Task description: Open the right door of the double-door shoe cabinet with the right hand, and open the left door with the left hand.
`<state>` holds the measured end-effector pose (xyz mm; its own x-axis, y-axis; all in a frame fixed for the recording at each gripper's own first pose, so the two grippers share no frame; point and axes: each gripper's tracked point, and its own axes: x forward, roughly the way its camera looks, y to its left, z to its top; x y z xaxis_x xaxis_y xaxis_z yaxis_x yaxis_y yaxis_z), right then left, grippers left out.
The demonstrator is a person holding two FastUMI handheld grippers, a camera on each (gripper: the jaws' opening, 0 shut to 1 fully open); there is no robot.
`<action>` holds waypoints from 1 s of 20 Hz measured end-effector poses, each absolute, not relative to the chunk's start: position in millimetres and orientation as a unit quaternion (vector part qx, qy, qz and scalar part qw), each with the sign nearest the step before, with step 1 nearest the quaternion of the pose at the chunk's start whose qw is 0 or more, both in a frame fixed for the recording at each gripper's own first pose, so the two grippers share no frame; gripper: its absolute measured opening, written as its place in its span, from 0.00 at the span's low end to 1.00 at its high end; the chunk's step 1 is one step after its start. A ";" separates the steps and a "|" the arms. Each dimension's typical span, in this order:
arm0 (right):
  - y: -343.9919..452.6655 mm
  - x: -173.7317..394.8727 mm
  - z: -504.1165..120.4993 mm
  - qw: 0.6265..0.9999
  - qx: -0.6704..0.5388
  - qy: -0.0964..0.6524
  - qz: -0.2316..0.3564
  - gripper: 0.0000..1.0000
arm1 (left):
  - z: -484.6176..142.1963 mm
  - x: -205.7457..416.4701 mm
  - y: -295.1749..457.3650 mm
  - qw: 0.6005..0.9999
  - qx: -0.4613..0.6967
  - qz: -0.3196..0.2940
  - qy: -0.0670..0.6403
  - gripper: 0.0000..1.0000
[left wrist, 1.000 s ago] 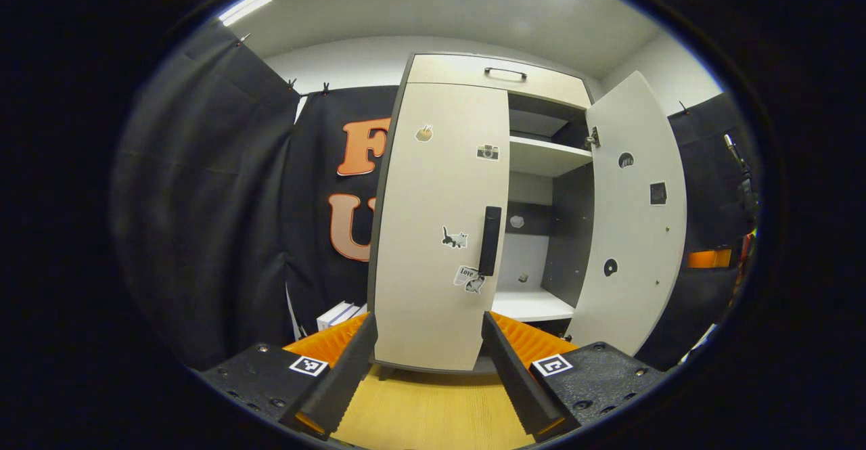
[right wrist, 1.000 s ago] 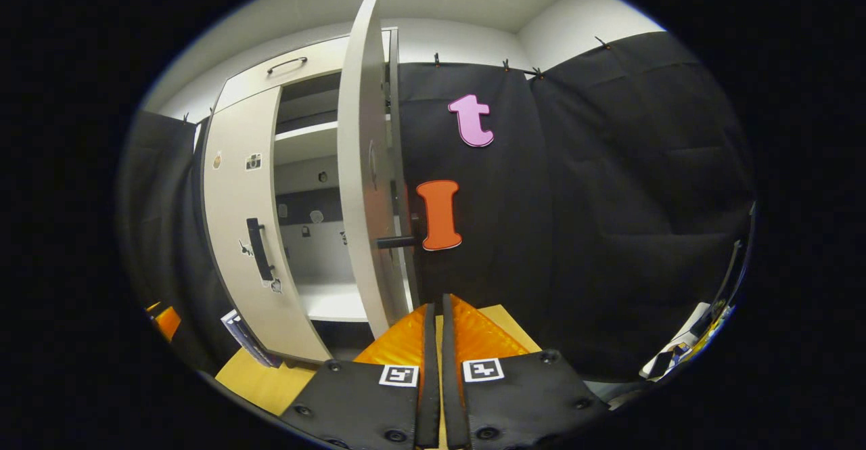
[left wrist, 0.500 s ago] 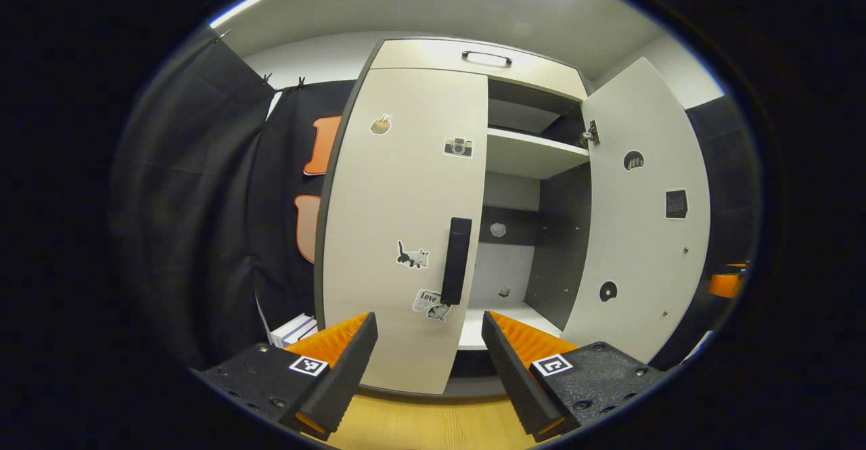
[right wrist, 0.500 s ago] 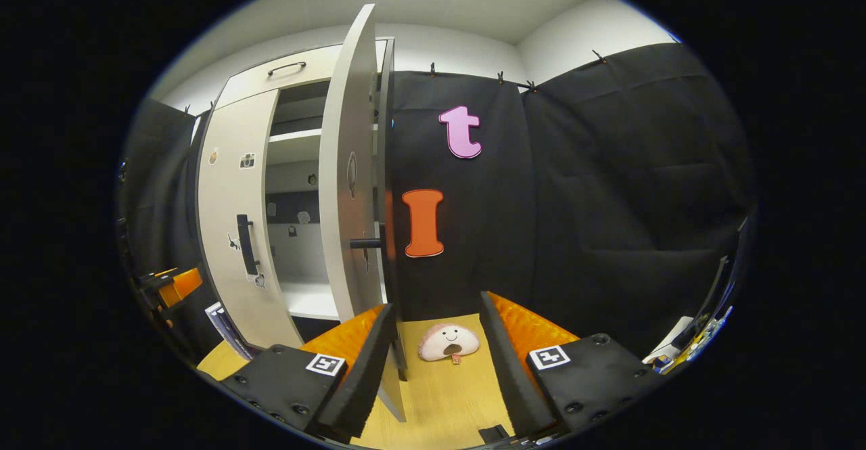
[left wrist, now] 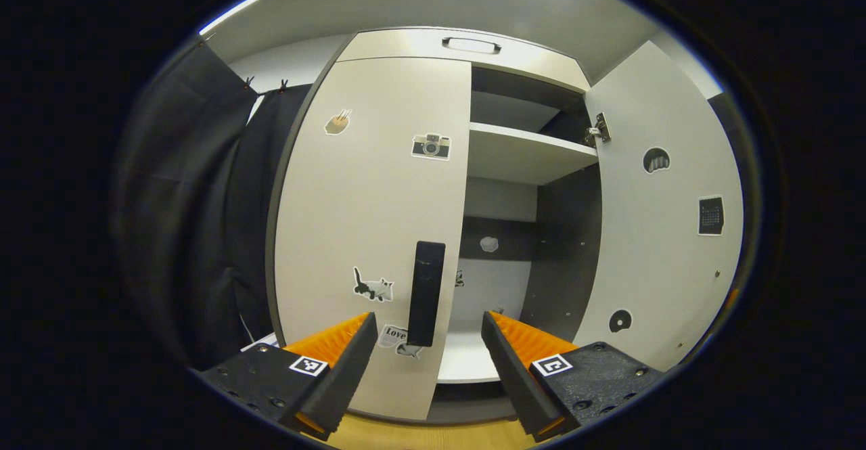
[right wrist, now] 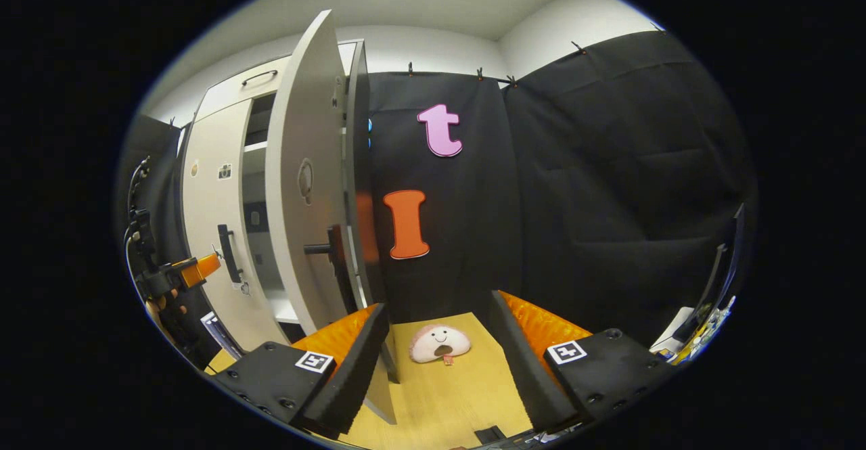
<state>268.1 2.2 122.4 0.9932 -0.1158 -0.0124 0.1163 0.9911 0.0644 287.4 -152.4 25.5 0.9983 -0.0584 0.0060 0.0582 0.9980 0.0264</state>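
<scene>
The left claw (left wrist: pixel 427 362) is spread wide, and nothing is held between its fingers. The black handle (left wrist: pixel 425 294) of the left door (left wrist: pixel 375 220) is seen just ahead of it, right in the gap between the two fingers and a little above them. The handle is a long, thin bar that stands straight up and down, near the door's right edge. The fingers sit one on each side of that upright bar, so it looks like the claw is lined up well for a pinch. The handle is not yet touched.

The left door is shut flat against the shoe cabinet (left wrist: pixel 473 47). It is pale, and small stickers are stuck on it: a cat (left wrist: pixel 371 289), a camera (left wrist: pixel 431 145) and a few more.

The right claw (right wrist: pixel 434 362) is spread open too, with nothing held. The right door (right wrist: pixel 301 193) is seen swung out wide, just to the left of this claw, with its dark handle (right wrist: pixel 328 250) sticking out. White shelves (left wrist: pixel 524 155) are seen inside the cabinet.

The left claw is the near one for the left door, and it is judged that this door is the part left to be done.

A soft toy (right wrist: pixel 439 344) with a smile lies on the wooden floor (right wrist: pixel 460 396) between the right claw's fingers, farther off.
</scene>
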 end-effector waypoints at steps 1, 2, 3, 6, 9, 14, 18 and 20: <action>0.4 269.3 123.1 0.998 0.034 0.003 -0.060 0.90 | 26.8 294.6 -152.9 0.999 0.018 -0.028 -0.006 0.95; -0.8 270.2 123.6 0.997 0.036 0.002 -0.062 0.90 | 27.5 301.7 -153.5 0.999 0.024 -0.027 -0.007 0.92; -3.3 271.6 124.2 0.997 0.036 0.001 -0.063 0.90 | 27.1 308.8 -153.4 0.999 0.031 -0.026 -0.007 0.95; -12.0 273.7 125.7 0.997 0.036 -0.002 -0.075 0.90 | 26.2 329.9 -149.1 0.999 0.042 -0.020 -0.006 0.94; -17.3 275.2 124.0 0.996 0.043 0.002 -0.083 0.90 | 20.8 348.0 -141.6 0.999 0.034 -0.012 0.005 0.94; -20.1 277.6 120.6 0.995 0.047 0.010 -0.090 0.99 | 13.5 370.0 -132.2 0.999 0.037 -0.006 0.014 0.95; -15.2 278.6 117.5 0.995 0.047 0.018 -0.085 0.90 | 9.0 376.2 -141.2 0.999 0.035 -0.026 0.020 0.90; -10.9 279.3 117.3 0.995 0.046 0.019 -0.081 0.90 | 7.3 379.1 -143.6 0.999 0.036 -0.027 0.023 0.83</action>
